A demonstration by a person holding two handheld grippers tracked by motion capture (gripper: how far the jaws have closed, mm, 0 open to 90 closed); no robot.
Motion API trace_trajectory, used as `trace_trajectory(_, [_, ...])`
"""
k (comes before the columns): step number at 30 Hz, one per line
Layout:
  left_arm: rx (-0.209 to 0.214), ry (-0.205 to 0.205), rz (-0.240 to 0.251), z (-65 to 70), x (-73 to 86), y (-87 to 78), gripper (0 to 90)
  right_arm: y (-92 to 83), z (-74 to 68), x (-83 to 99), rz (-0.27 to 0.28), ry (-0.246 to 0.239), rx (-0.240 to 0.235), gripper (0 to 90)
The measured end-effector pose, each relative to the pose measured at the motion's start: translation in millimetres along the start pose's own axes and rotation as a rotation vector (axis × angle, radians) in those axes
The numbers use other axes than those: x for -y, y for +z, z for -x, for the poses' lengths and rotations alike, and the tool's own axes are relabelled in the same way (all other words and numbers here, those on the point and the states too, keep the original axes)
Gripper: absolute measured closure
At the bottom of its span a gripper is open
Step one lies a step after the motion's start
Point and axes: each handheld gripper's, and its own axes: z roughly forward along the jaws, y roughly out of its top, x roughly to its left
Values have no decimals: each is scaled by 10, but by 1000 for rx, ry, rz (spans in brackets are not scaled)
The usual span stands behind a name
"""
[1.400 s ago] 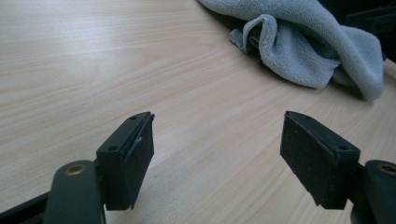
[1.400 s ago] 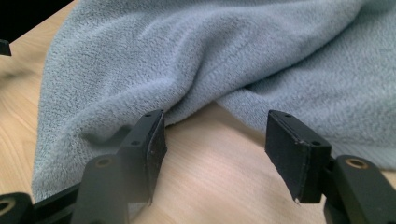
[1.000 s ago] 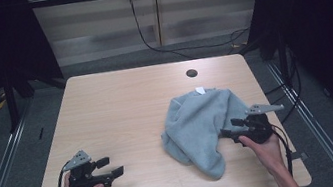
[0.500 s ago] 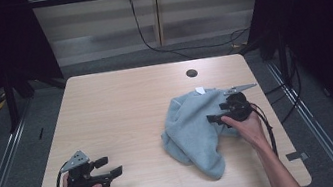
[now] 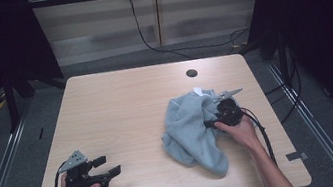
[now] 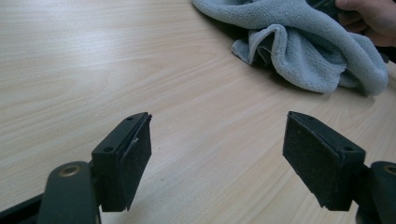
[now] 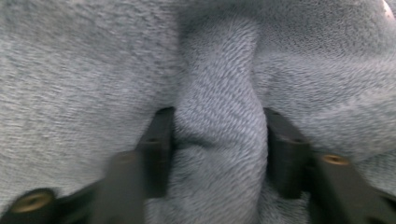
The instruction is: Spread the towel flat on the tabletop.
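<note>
Towel [image 5: 193, 130] lies crumpled, long axis running from far right edge toward near edge; right gripper [image 5: 214, 122] jaws closing, pinching a fold; left gripper [image 5: 107, 166] jaws apart, holding nothing.

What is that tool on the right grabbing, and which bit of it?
The right tool, its jaws just closing, pinches a raised fold near the middle of the grey towel. The left tool is open, holding nothing.

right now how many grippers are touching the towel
1. The right gripper has a fold of the grey towel pinched between its jaws; the left gripper sits apart at the table's near left corner.
</note>
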Motion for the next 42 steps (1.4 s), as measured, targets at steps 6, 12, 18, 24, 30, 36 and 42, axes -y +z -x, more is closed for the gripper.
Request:
trace_trajectory(6, [-3, -1, 0, -3, -1, 3, 238, 72, -234, 8, 12, -36, -56, 663])
trace_trajectory(12, [-4, 0, 0, -4, 0, -4, 238, 145, -478, 0, 13, -78, -99, 666])
trace_trajectory(18, [-7, -9, 5, -9, 0, -5, 238, 210, -708, -9, 5, -126, -145, 671])
trace_trajectory(24, [-7, -7, 6, -7, 1, -8, 238, 255, -899, -13, -2, -160, -173, 681])
trace_trajectory(30, [-6, -10, 7, -11, 0, -10, 239, 314, -1152, -23, -12, -208, -210, 682])
trace_trajectory(36, [-10, -9, 7, -14, 0, -25, 239, 369, -1414, -25, -21, -262, -253, 681])
trace_trajectory(42, [-5, -3, 2, -8, 1, -18, 243, 384, -1592, 5, -22, -303, -289, 674])
